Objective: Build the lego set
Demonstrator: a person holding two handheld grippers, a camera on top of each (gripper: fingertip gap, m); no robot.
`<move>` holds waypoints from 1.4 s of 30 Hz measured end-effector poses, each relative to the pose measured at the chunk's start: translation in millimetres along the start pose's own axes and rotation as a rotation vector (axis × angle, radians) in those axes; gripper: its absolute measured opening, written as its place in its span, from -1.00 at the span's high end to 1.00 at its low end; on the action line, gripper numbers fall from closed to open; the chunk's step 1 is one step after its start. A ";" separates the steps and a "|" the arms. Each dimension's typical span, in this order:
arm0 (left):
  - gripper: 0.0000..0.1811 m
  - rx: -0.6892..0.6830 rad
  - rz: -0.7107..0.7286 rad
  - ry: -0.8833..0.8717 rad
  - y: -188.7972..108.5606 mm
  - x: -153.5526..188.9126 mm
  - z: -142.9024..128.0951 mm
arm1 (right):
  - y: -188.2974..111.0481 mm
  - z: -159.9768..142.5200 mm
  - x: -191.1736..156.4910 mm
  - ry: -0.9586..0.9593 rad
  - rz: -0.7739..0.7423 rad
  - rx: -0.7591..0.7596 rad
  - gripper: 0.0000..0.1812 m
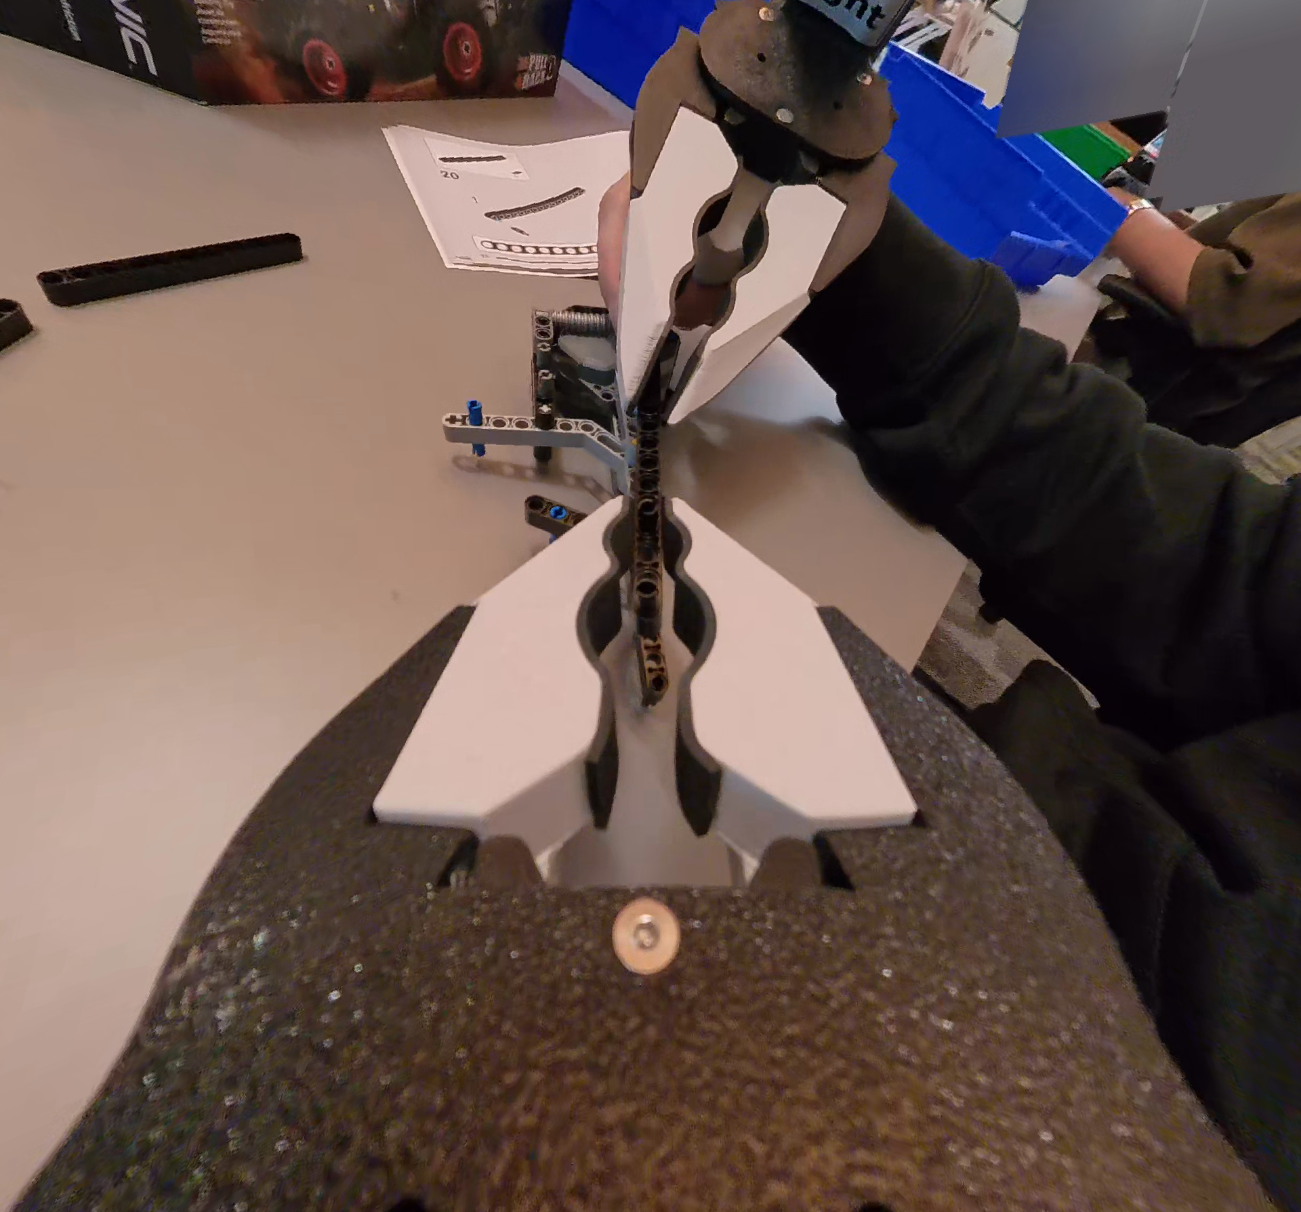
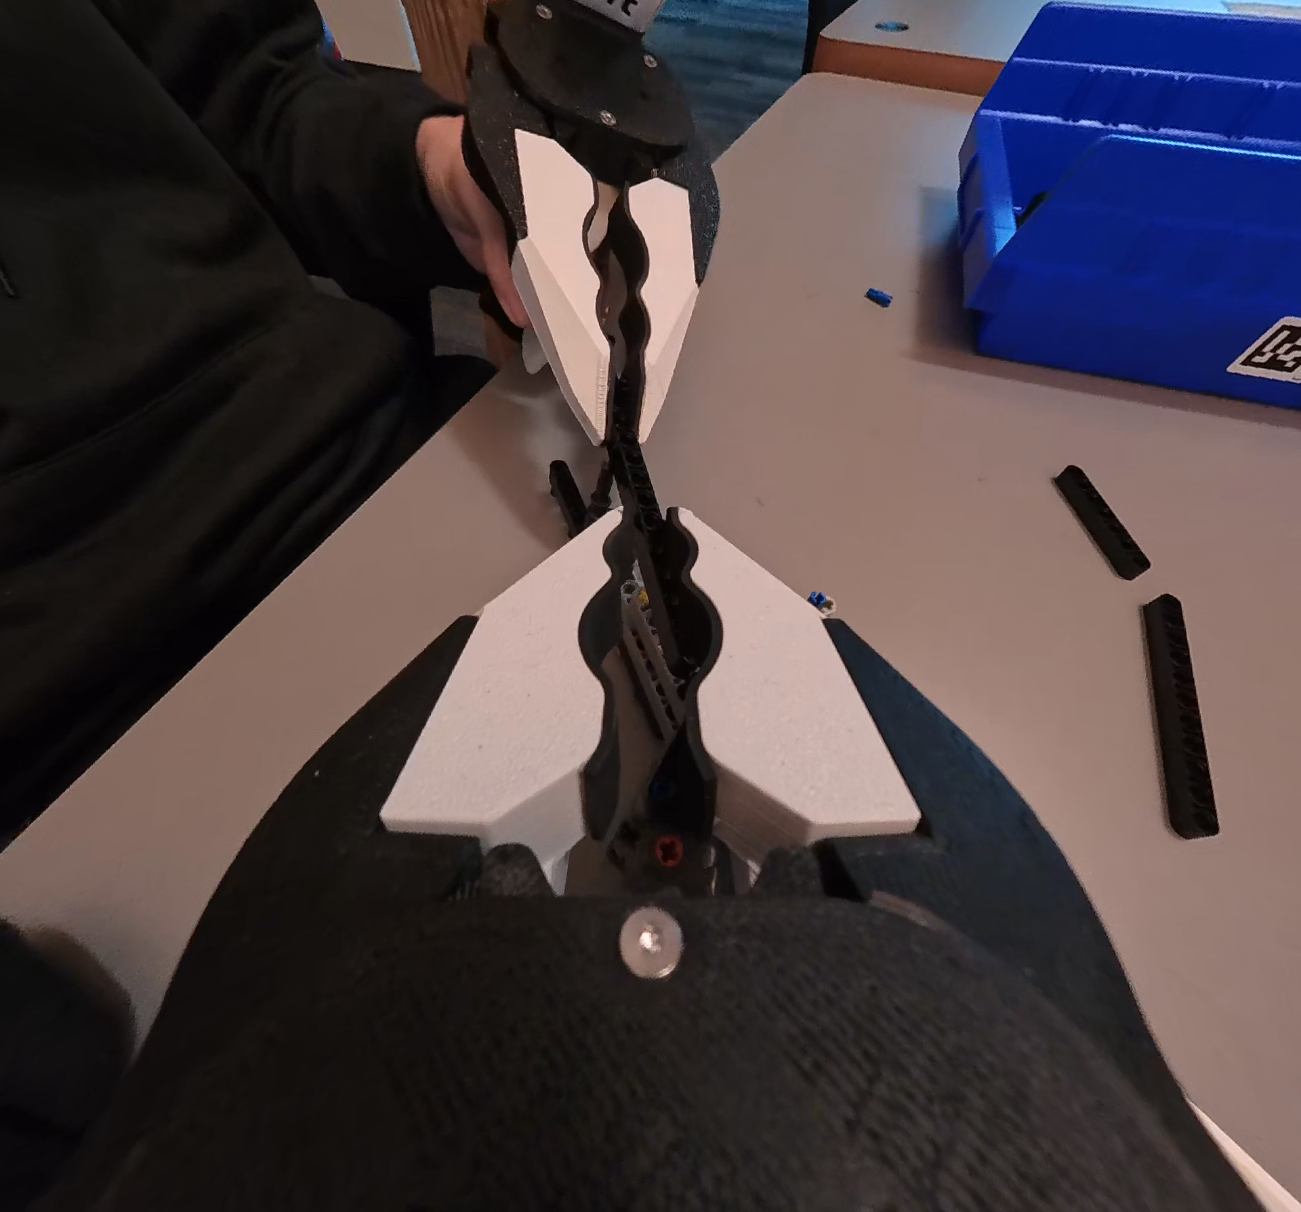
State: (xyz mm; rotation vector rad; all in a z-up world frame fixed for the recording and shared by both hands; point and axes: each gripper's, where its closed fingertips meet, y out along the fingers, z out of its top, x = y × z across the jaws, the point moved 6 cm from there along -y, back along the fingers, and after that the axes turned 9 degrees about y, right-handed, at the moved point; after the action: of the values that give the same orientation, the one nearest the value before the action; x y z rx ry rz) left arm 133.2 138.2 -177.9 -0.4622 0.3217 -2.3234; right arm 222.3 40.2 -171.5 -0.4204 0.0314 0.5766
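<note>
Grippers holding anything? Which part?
Both shut on the long black beam: left gripper at its near end, right gripper at the end joined to the grey assembly.

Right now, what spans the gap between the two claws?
A long black beam bridges it, gripped by the left claw and right claw; both wrist views show it.

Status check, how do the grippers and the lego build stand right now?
Left gripper shut on long black beam. Right gripper shut on same beam at partial lego build. Nothing in the way.
</note>
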 end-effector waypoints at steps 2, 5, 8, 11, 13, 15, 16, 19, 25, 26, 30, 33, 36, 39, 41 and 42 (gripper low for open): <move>0.95 -0.006 0.028 0.005 0.4 2.6 0.1 | -0.3 -0.4 -0.1 -0.001 0.001 0.003 0.92; 0.95 -0.016 0.074 0.032 2.4 6.7 0.3 | -1.3 -1.7 -0.1 0.000 0.002 0.003 0.92; 0.95 -0.025 0.110 0.039 2.5 11.4 2.9 | -2.3 -2.6 -0.9 0.009 0.013 0.022 0.92; 0.95 -0.032 0.147 0.041 1.6 16.7 5.5 | -2.6 -2.4 -2.6 0.001 0.020 0.040 0.92; 0.95 -0.036 0.180 0.063 1.7 20.1 6.5 | -2.6 -2.7 -3.3 -0.005 0.022 0.035 0.92; 0.95 -0.037 0.207 0.107 2.0 22.5 7.5 | -4.0 -2.6 -3.5 -0.014 0.002 0.028 0.90; 0.95 -0.026 0.212 0.125 1.8 23.7 8.7 | -7.6 -2.8 -2.3 -0.018 -0.033 0.013 0.84; 0.95 -0.003 0.204 0.150 -0.3 27.4 13.1 | -24.0 -5.4 -3.2 -0.037 -0.124 -0.021 0.78; 0.95 -0.005 0.192 0.162 3.7 27.3 8.7 | -16.5 -17.1 -4.7 -0.054 -0.159 -0.109 0.59; 0.95 -0.006 0.197 0.167 4.3 26.0 7.8 | -13.6 -20.1 -5.1 -0.045 -0.159 -0.133 0.59; 0.95 -0.008 0.206 0.169 4.9 21.6 6.0 | -3.7 -21.9 -3.4 -0.057 -0.218 -0.115 0.58; 0.95 -0.022 0.216 0.177 3.7 18.4 4.6 | -1.9 -22.3 -3.3 -0.087 -0.279 -0.072 0.59; 0.95 -0.019 0.214 0.196 0.7 15.9 5.4 | -0.8 -23.2 -4.9 -0.096 -0.344 -0.055 0.58; 0.95 -0.005 0.207 0.249 -3.5 13.1 8.0 | 3.3 -22.1 -6.1 -0.081 -0.404 -0.057 0.57; 0.95 0.019 0.186 0.259 -6.1 10.7 9.7 | 6.6 -20.4 -4.5 -0.052 -0.448 -0.056 0.58; 0.95 0.033 0.180 0.245 -7.5 9.0 10.4 | 8.5 -19.7 -3.6 -0.041 -0.462 -0.059 0.58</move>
State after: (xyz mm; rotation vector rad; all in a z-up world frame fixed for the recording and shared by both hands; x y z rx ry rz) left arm 126.9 136.1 -163.7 -0.1254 0.4230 -2.2063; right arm 216.5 36.9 -192.2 -0.4553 -0.1200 0.1304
